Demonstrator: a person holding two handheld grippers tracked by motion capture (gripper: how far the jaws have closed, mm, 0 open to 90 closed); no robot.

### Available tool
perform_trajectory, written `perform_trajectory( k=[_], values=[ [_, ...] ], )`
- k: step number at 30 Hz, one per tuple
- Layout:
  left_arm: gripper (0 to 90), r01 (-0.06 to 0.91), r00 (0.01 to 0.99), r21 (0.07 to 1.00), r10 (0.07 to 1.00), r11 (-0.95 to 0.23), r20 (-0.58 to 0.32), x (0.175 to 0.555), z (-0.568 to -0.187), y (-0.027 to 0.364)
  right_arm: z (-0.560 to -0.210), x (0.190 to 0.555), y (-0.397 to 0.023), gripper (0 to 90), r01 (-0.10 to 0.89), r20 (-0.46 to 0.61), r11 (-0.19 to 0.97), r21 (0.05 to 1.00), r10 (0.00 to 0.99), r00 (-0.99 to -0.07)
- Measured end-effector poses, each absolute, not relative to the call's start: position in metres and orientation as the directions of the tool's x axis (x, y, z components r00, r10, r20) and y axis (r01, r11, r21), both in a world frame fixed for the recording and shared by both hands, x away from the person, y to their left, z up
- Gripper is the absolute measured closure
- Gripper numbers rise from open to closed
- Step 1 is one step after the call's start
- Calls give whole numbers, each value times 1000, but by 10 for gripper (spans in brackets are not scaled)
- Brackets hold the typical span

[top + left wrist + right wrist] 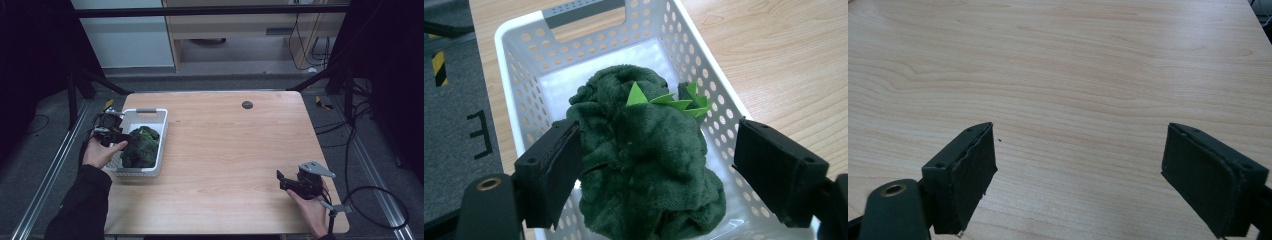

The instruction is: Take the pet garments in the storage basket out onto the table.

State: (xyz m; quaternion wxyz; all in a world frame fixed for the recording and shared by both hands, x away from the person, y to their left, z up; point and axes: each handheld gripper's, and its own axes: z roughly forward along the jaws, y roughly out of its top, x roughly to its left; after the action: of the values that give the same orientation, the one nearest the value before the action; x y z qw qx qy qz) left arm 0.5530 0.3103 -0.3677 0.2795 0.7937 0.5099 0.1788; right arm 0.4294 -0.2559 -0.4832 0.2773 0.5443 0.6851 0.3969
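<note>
In the high view, a white perforated basket (159,131) sits at the left side of a light wooden table (235,150), near its left edge. Inside it lies a dark green plush toy (141,148), bunched up and filling most of the basket's middle and near part. The left gripper (121,137) is held by the person's left hand (100,152) at the basket's left rim, reaching in toward the toy. At the near right of the table the right hand (311,210) holds the right gripper (281,180) low over bare wood, well apart from the basket. A small dark round disc (247,104) is set in the table near its far edge.

In the left gripper view, the jaws stand wide open on either side of the plush toy (644,165). The left jaw touches or nearly touches the fabric, while the right jaw stands clear of it, over the basket (704,60) wall. The toy is a soft, deep green, crumpled mound with a row of bright green pointed felt spikes (669,100) along its top. A grey handle strip (584,10) marks the basket's far end.

In the right gripper view, the jaws are spread wide with nothing between them, above bare pale wood grain of the table (1073,75).
</note>
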Motion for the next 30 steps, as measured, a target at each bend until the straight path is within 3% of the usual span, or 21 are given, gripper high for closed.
perform_trajectory(
  k=[30],
  values=[
    [197,767,448,505,894,-396,22,571,-392,295,-486,431,-253,130,553,58,104,826,962,-267]
  ],
)
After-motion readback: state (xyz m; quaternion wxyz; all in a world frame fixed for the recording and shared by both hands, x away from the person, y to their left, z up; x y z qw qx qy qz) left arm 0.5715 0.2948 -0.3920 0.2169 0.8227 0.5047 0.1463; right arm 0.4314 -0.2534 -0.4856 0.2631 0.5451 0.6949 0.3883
